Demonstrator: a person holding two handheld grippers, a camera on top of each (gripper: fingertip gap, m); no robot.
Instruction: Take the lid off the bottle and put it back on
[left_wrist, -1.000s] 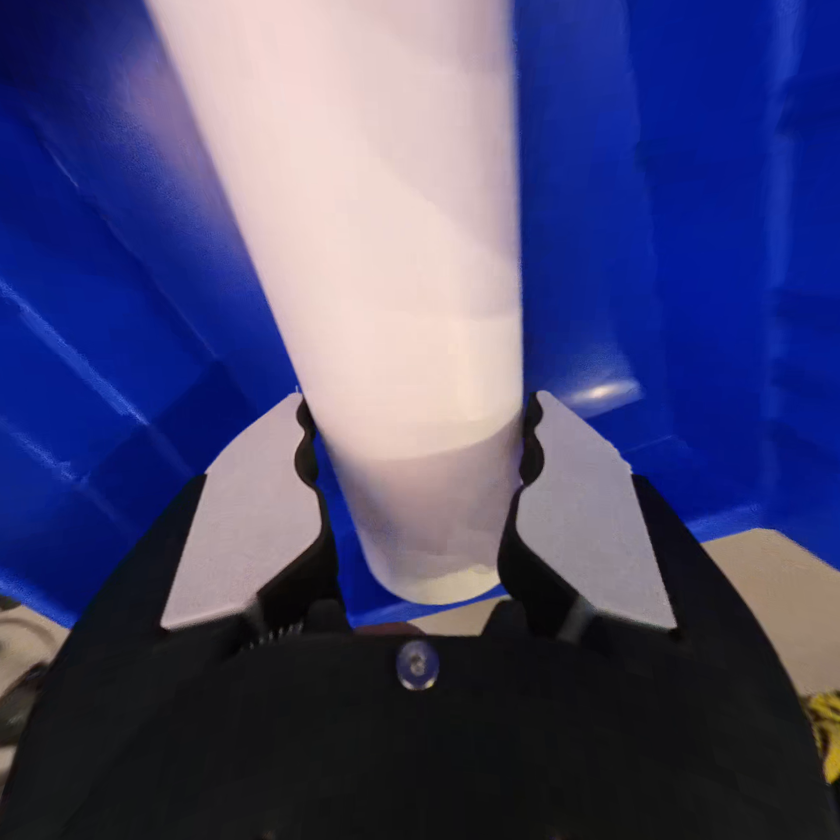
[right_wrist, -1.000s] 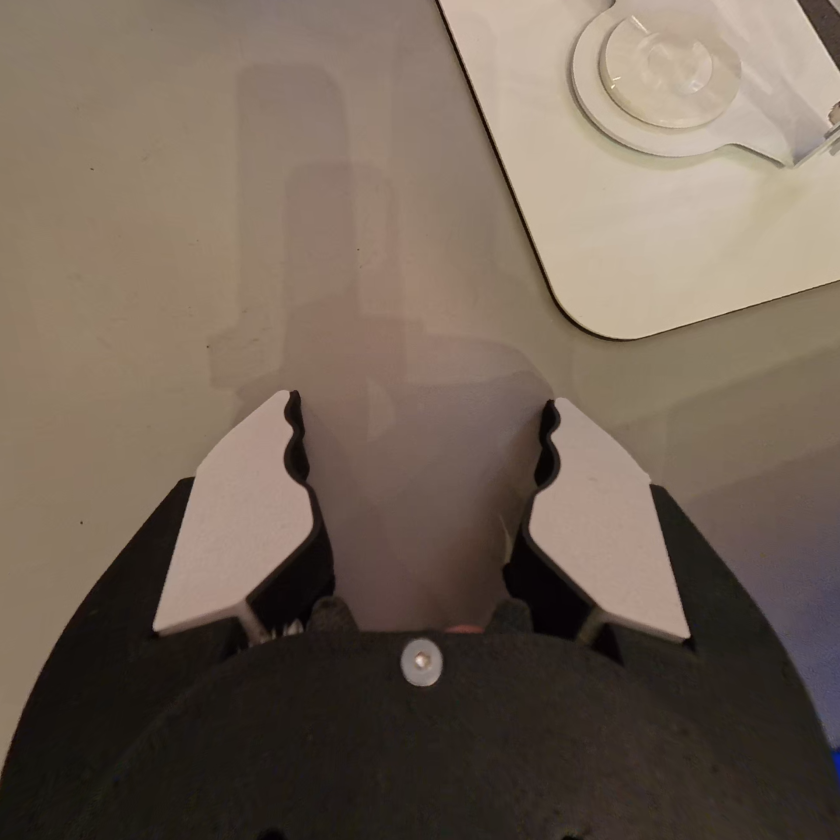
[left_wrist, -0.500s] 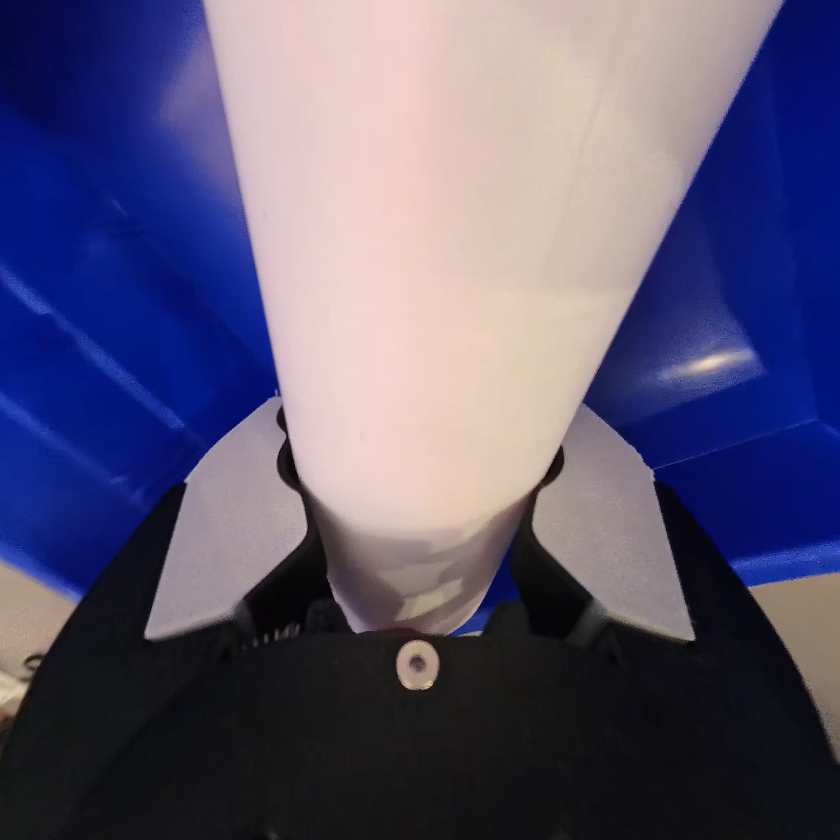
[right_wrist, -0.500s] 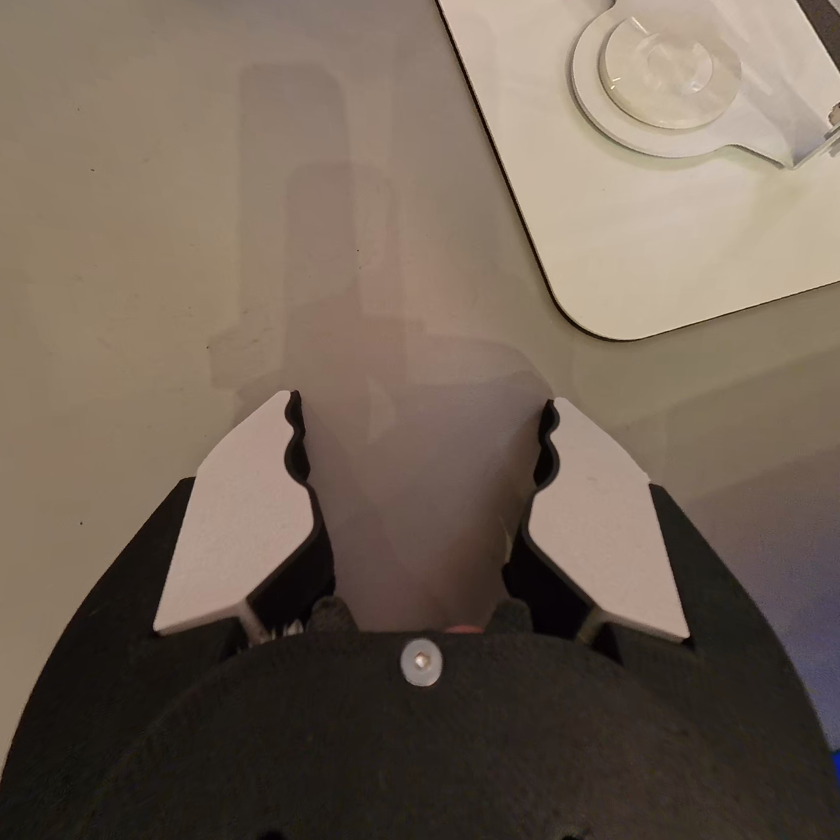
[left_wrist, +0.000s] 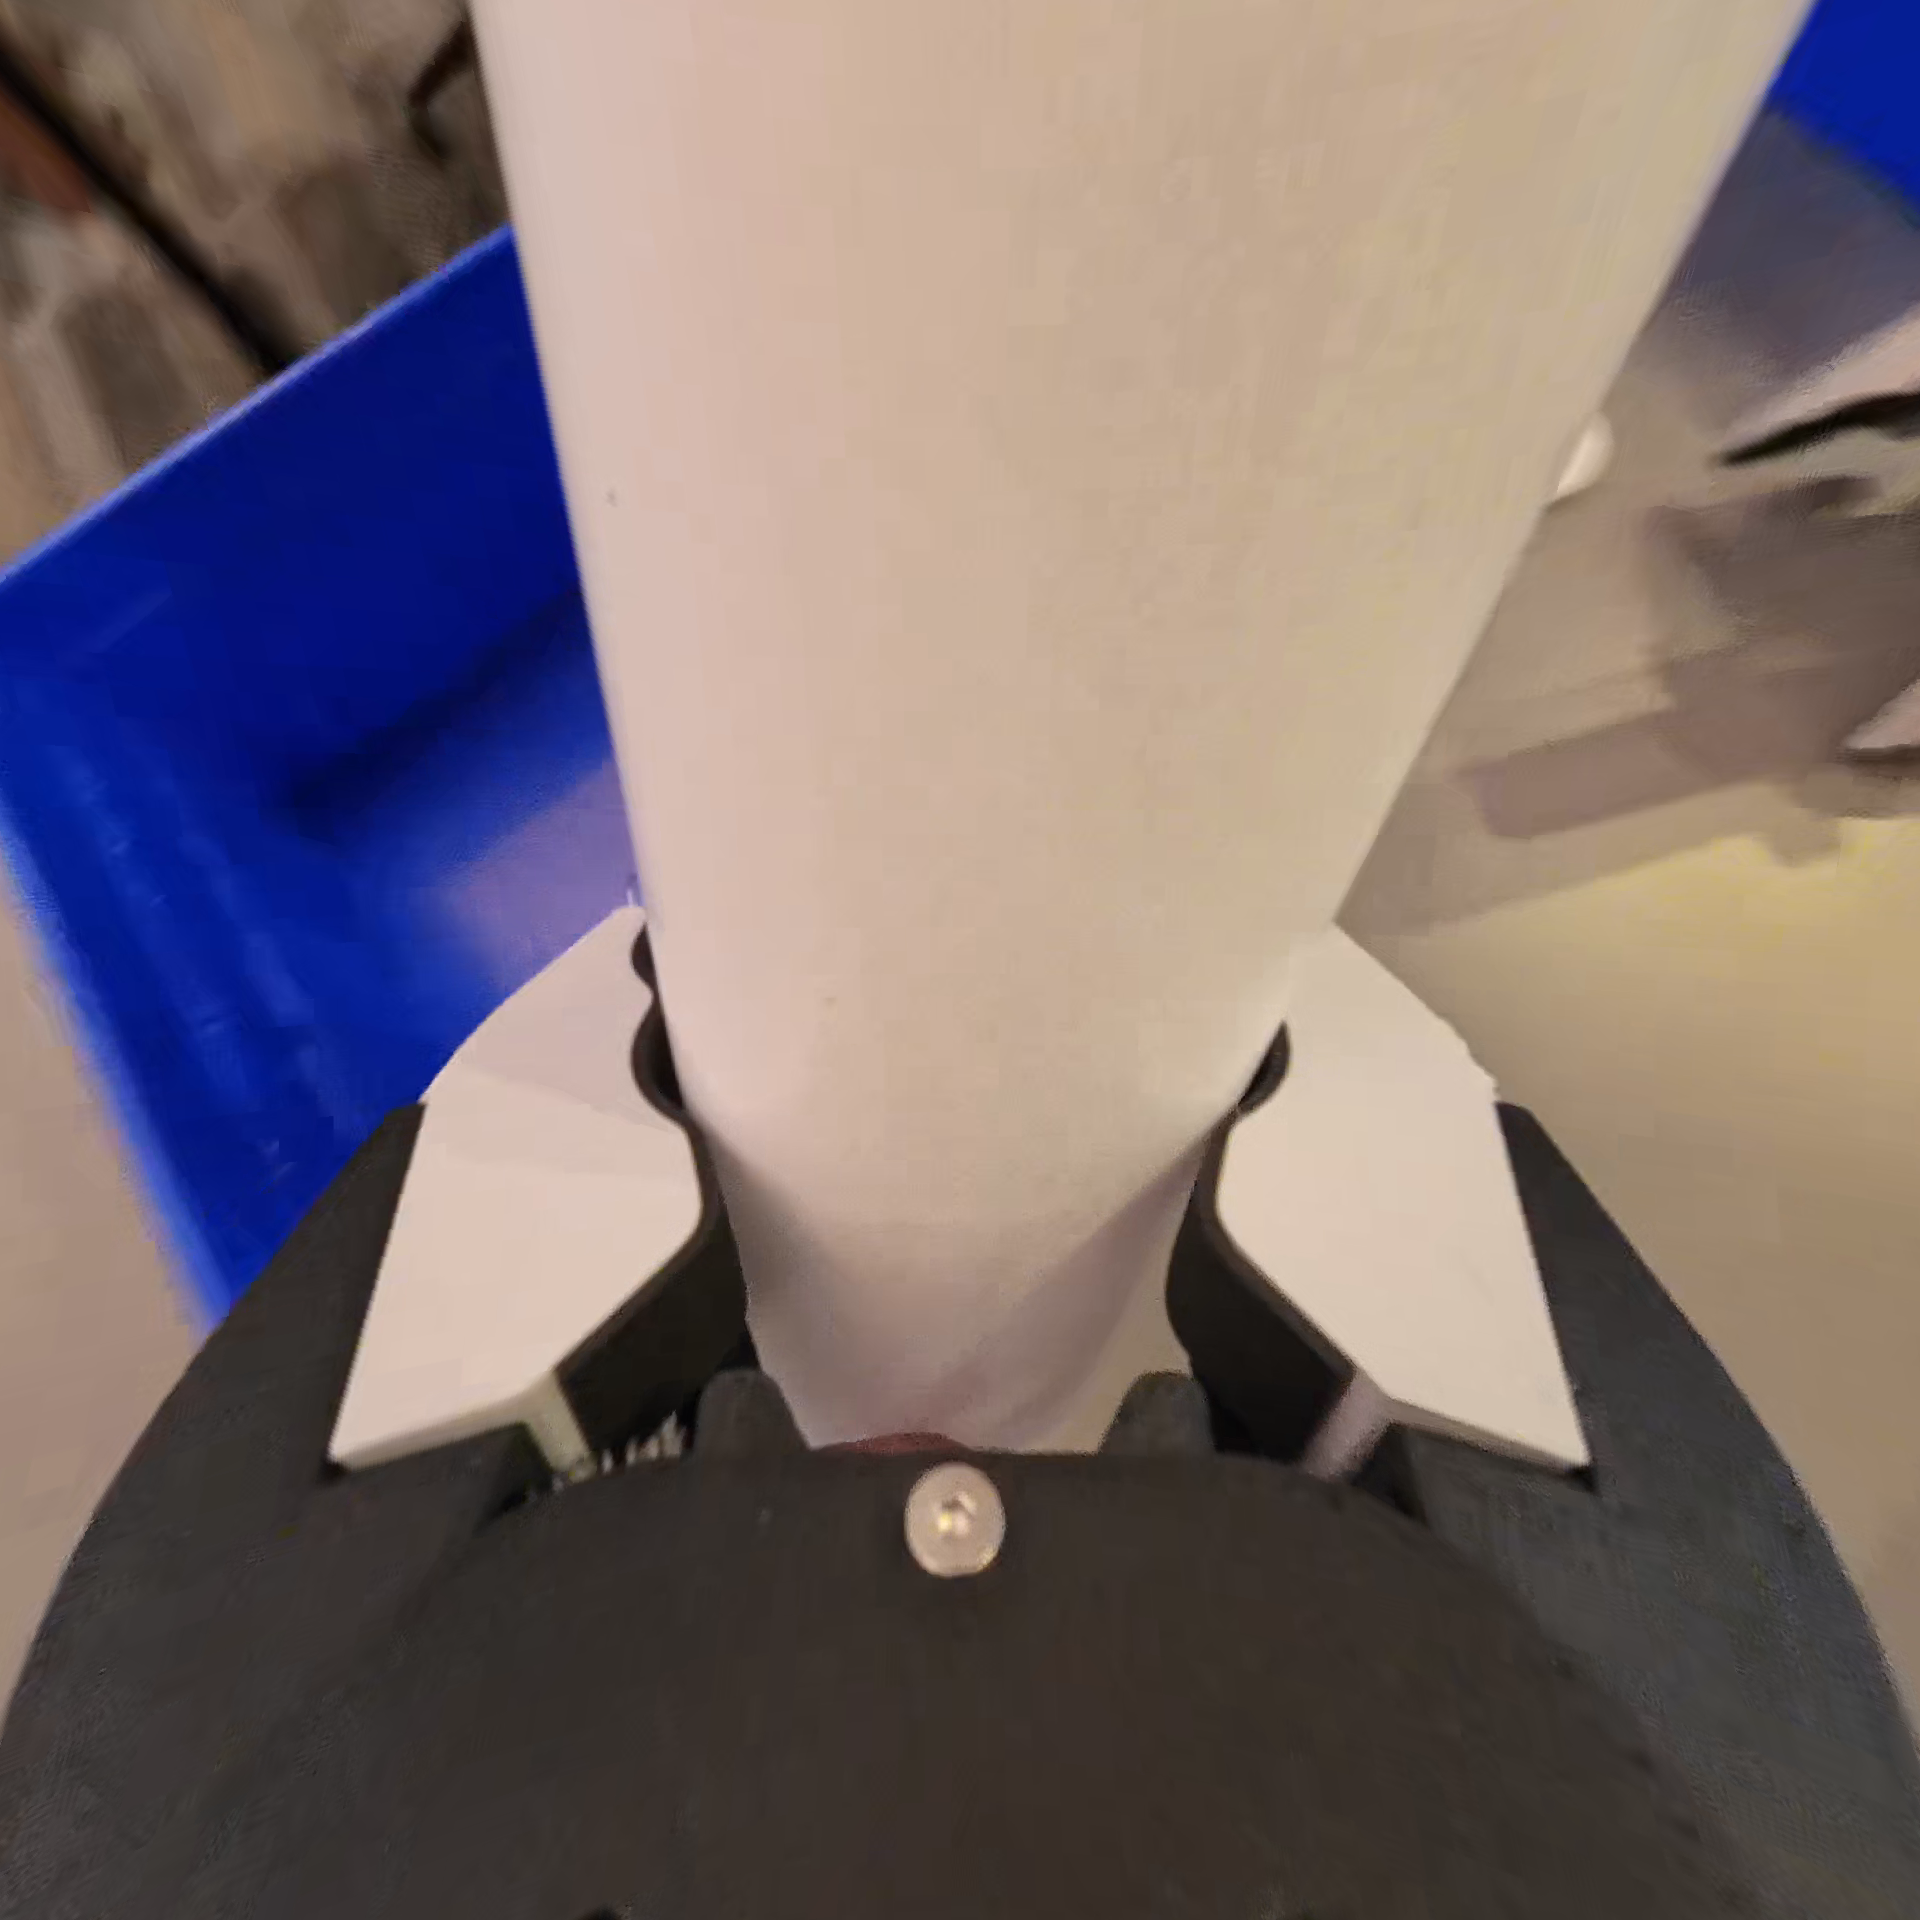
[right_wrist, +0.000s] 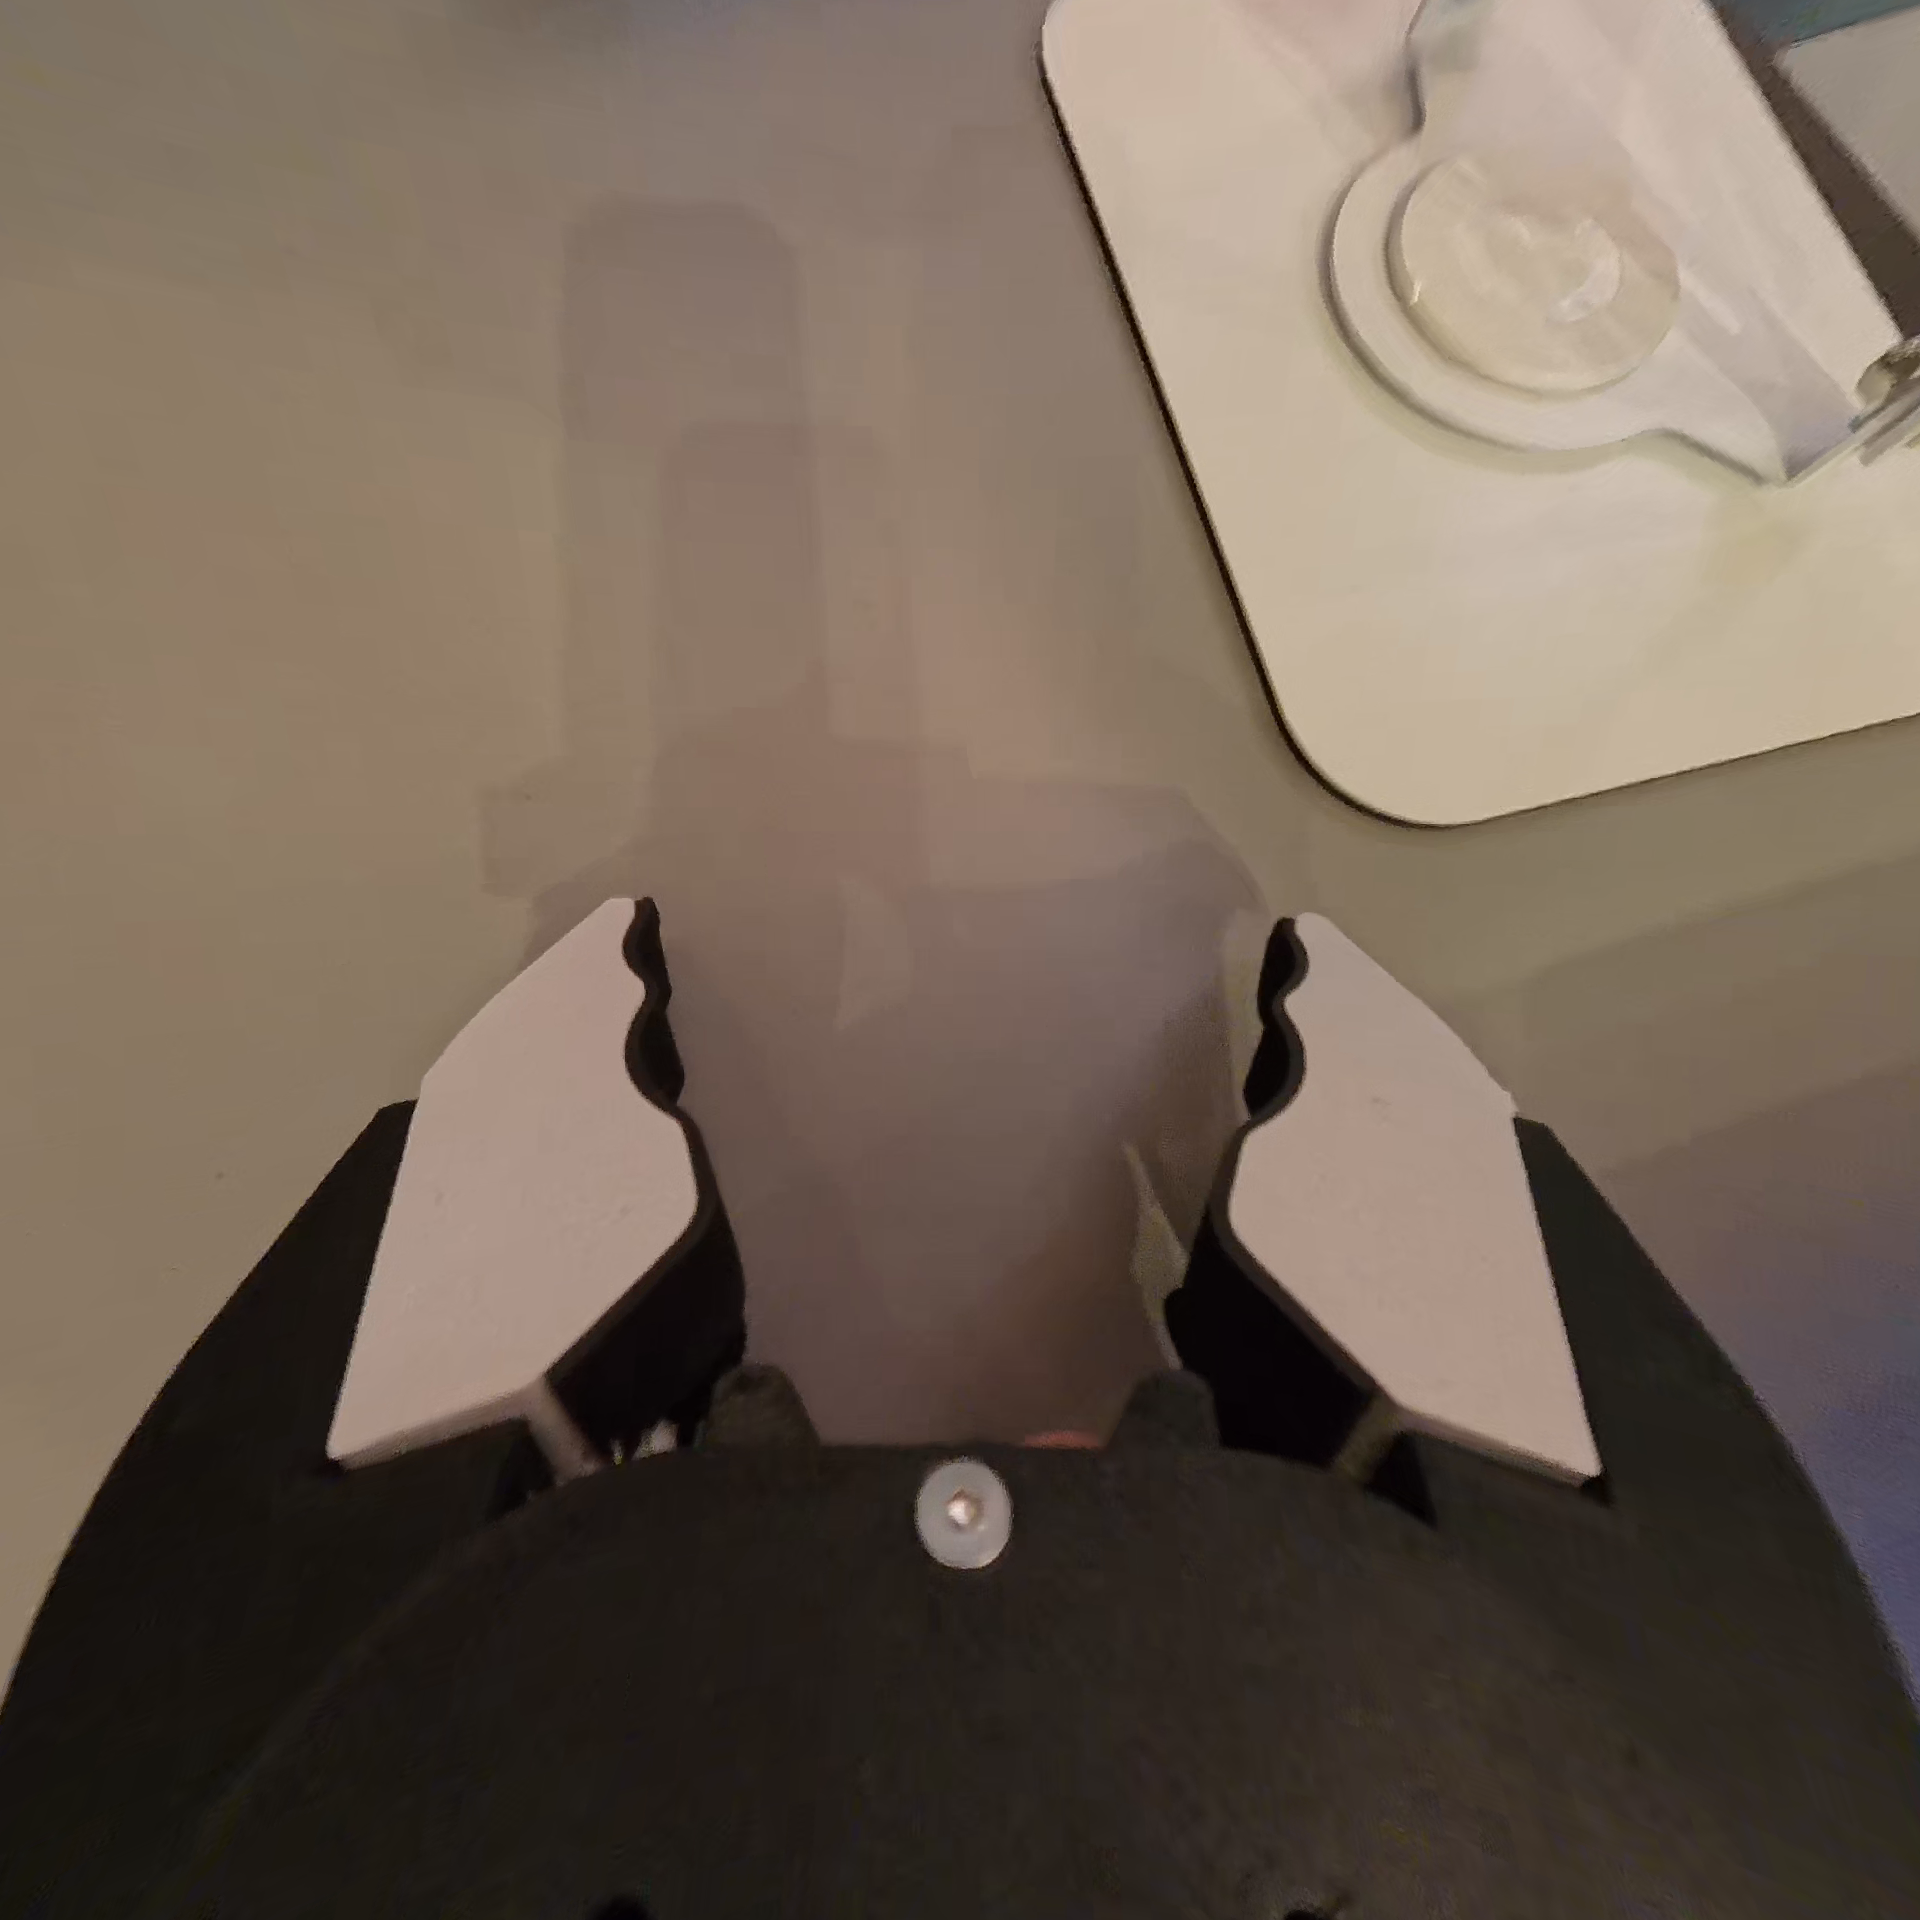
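Note:
A tall white bottle (left_wrist: 987, 571) fills the middle of the left wrist view and runs out of the top of the frame, so its lid is hidden. My left gripper (left_wrist: 961, 997) is shut on the bottle's lower body, with both fingers pressed against its sides. My right gripper (right_wrist: 961, 935) is open and empty, hovering over the grey table (right_wrist: 312, 520). No bottle or lid shows in the right wrist view.
A blue plastic bin (left_wrist: 281, 748) stands to the left behind the bottle. A white board (right_wrist: 1507, 571) with a clear suction-cup fixture (right_wrist: 1507, 281) lies on the table at the upper right of the right wrist view.
My left gripper has lifted the bottle out of the blue bin, which has dropped to the left; the table now shows on the right. My right gripper has shifted slightly.

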